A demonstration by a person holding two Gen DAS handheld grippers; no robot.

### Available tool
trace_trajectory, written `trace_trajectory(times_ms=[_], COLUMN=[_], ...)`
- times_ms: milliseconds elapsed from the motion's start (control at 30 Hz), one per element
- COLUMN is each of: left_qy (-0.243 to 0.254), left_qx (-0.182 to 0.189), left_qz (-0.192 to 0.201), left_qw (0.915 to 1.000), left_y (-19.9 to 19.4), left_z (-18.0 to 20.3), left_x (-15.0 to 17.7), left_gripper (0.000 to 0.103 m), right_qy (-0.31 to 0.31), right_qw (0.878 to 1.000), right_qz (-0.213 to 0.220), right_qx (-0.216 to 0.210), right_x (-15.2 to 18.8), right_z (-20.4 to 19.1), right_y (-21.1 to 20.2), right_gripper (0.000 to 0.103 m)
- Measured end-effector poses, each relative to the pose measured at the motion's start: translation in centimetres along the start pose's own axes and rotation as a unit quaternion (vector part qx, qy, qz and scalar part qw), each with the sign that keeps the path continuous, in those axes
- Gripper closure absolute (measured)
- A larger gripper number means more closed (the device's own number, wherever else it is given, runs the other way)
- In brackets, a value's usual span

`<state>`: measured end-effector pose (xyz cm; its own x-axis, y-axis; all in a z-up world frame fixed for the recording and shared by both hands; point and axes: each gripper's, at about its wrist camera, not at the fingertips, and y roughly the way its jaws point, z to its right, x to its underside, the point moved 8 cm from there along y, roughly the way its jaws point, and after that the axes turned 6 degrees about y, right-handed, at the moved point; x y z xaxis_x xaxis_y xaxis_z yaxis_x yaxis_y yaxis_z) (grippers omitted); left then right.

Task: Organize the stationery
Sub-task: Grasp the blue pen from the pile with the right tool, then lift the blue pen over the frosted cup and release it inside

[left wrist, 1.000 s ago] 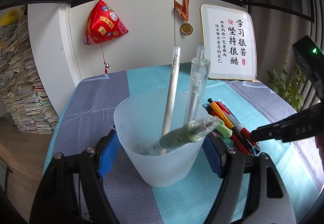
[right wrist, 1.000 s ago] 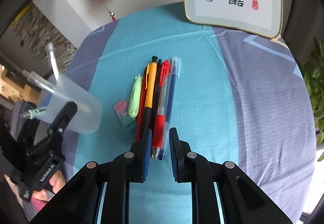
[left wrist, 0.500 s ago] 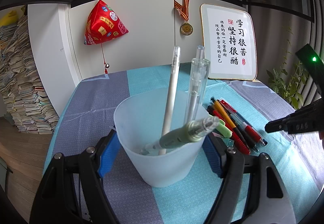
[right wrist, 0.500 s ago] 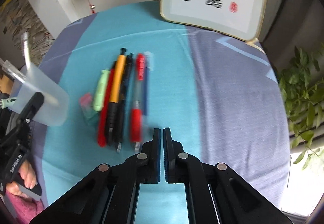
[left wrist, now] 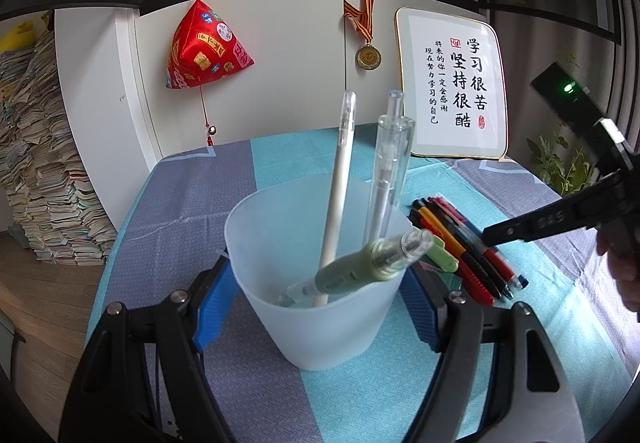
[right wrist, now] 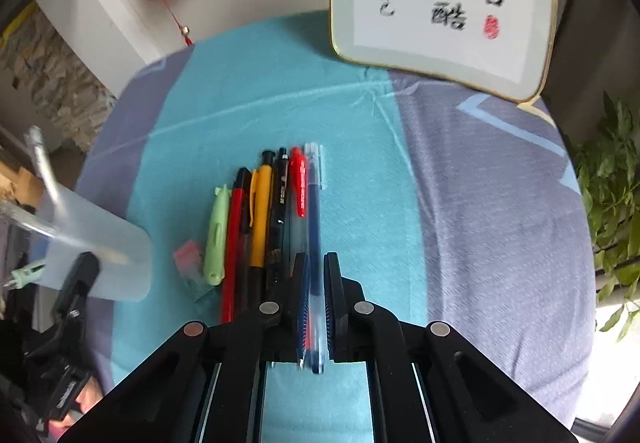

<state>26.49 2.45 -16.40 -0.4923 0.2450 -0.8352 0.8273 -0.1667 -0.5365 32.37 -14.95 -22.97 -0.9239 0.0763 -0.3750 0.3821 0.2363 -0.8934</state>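
My left gripper [left wrist: 316, 295] is shut on a frosted plastic cup [left wrist: 276, 243] that stands on the table and holds a white pen [left wrist: 336, 199], a clear pen [left wrist: 386, 179] and a green pen [left wrist: 372, 263]. A row of pens [right wrist: 272, 215] lies on the teal cloth to the cup's right, with a green highlighter [right wrist: 216, 235] and a small eraser [right wrist: 188, 255] beside it. My right gripper [right wrist: 316, 283] is low over the row's right end, its jaws narrowly apart around the blue pen [right wrist: 314, 211]. The cup also shows in the right wrist view [right wrist: 96, 243].
A framed calligraphy board [left wrist: 452, 83] leans at the table's back right. A potted plant [right wrist: 616, 203] stands off the right edge. A red pouch [left wrist: 204, 47] and a medal [left wrist: 368, 55] hang on the cabinet behind. Stacked books [left wrist: 36, 163] stand left of the table.
My right gripper pulled back and shut, then came forward and down over the pen row with its jaws slightly apart around the blue pen. The left gripper and cup have not moved.
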Motion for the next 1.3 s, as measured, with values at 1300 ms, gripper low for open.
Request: trace_trajectory(times_ms=[1300], left_qy=[0.000], left_qx=[0.002], left_qz=[-0.005], left_qw=[1.0000], left_y=[0.1], left_z=[-0.3], left_x=[0.1], left_gripper=[0.029], right_qy=[-0.047], right_qw=[0.995], right_qz=[-0.004], right_qx=[0.085], right_x=[-2.4], right_z=[1.0], right_y=[1.6], right_gripper=[0.090])
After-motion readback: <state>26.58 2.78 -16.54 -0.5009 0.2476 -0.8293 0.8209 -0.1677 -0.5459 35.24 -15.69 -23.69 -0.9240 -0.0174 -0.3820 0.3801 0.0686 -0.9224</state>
